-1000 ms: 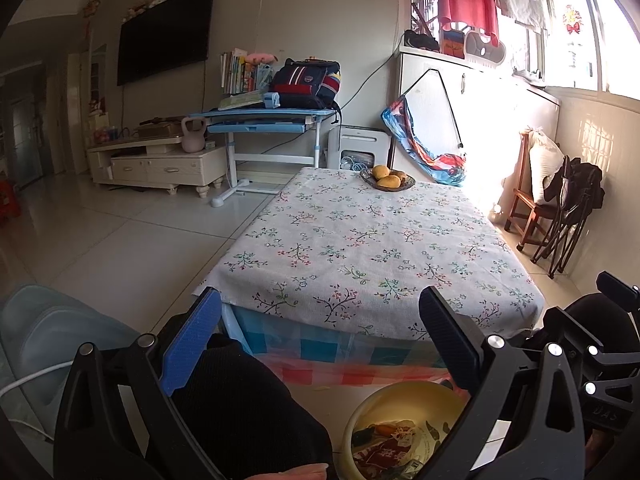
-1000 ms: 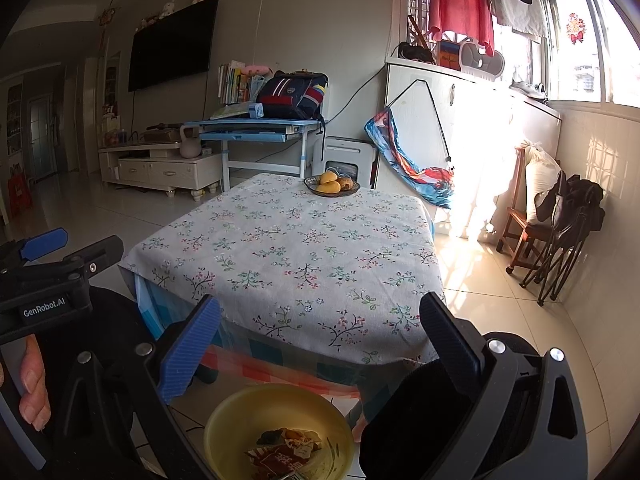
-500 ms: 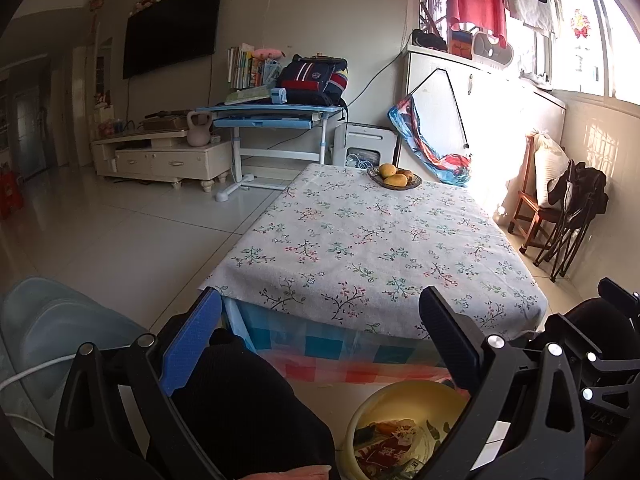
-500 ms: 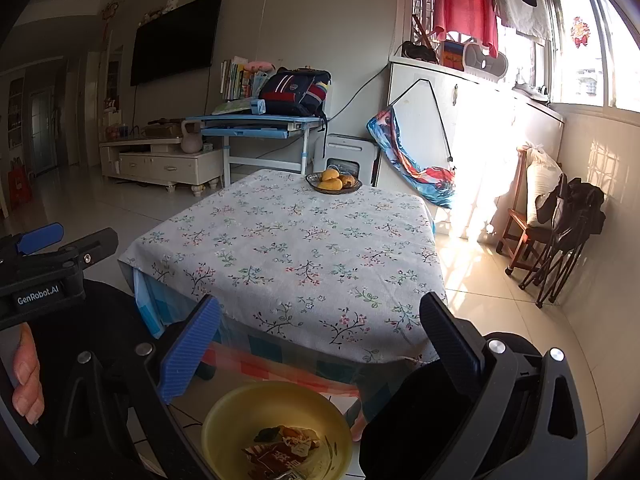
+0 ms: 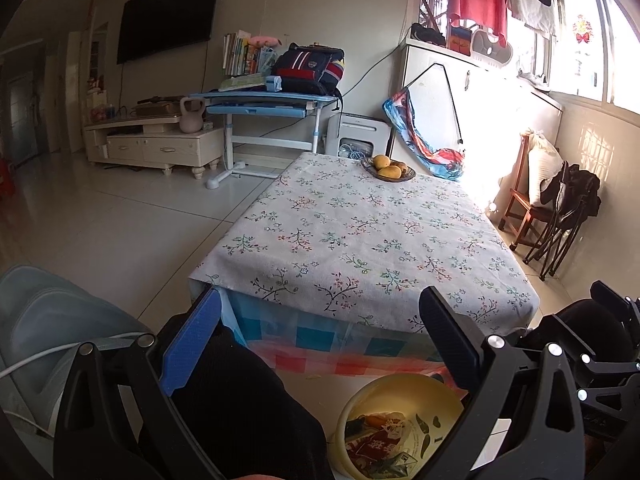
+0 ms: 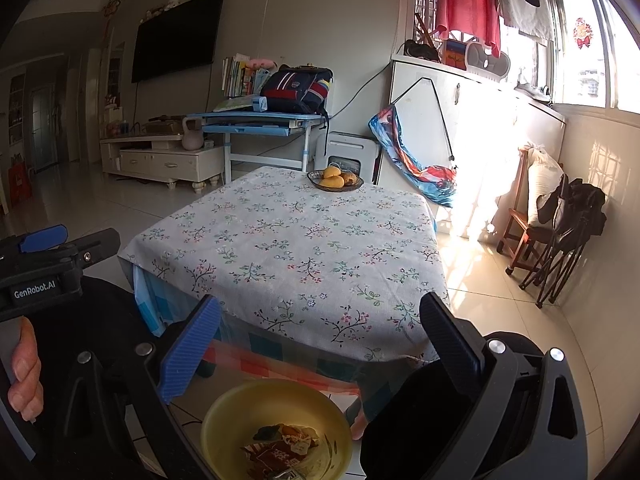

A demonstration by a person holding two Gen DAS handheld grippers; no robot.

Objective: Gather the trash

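A yellow bin (image 5: 404,396) with wrappers (image 5: 380,444) inside stands on the floor below the table's near edge; it also shows in the right wrist view (image 6: 240,412) with the wrappers (image 6: 280,444). My left gripper (image 5: 320,344) is open and empty, held above the floor in front of the table. My right gripper (image 6: 320,344) is open and empty above the bin. The left gripper's body (image 6: 52,268) shows at the left of the right wrist view. The table (image 5: 360,232) has a floral cloth and no loose trash that I can see.
A bowl of fruit (image 5: 388,169) sits at the table's far end. My dark-clothed knees (image 5: 240,400) are below both grippers. A folding chair with clothes (image 5: 560,216) stands at the right wall. A blue desk (image 5: 264,104) and TV cabinet (image 5: 152,144) stand behind.
Both grippers have risen and tilted slightly, so the table sits a little lower in both views. Both stay open and empty.
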